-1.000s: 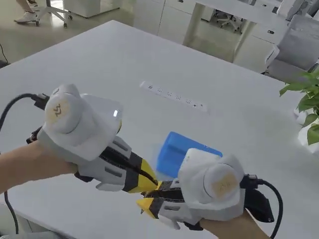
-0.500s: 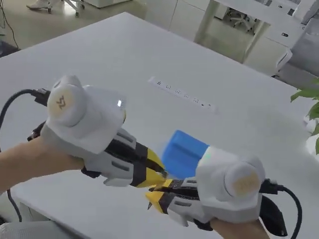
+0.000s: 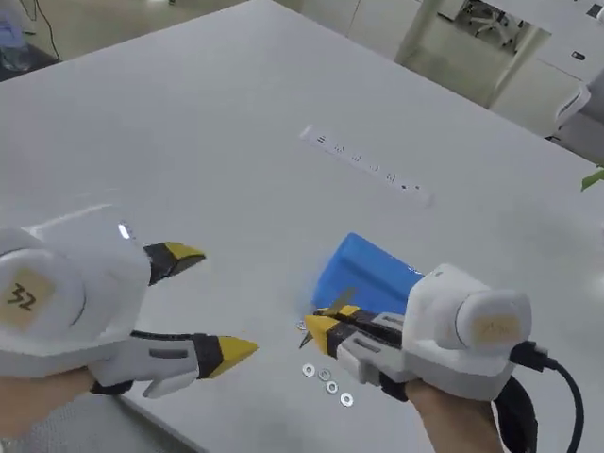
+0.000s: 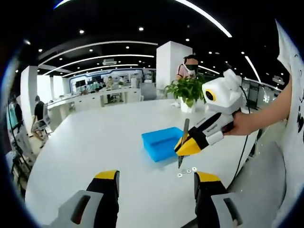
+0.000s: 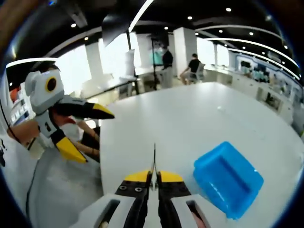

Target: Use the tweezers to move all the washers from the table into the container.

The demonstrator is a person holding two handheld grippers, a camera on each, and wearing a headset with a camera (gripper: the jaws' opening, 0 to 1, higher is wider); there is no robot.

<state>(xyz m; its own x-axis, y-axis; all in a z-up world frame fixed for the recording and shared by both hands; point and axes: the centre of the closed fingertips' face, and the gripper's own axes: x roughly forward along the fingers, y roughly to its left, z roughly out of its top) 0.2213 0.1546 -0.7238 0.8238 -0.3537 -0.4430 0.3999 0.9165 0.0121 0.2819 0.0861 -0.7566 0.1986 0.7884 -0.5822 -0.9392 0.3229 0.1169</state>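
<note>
Power strip beyond blue container, tweezers near adjacent washers

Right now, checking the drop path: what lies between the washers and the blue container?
In the left gripper view, the tweezers, held by the right gripper, point down between washers and blue container; otherwise bare table.

The right gripper hides the container at its near right corner, and its clamped jaws cover the tweezers mid-length. The washers are too small to count (four, perhaps). The picture's left edge cuts off the left gripper.
</note>
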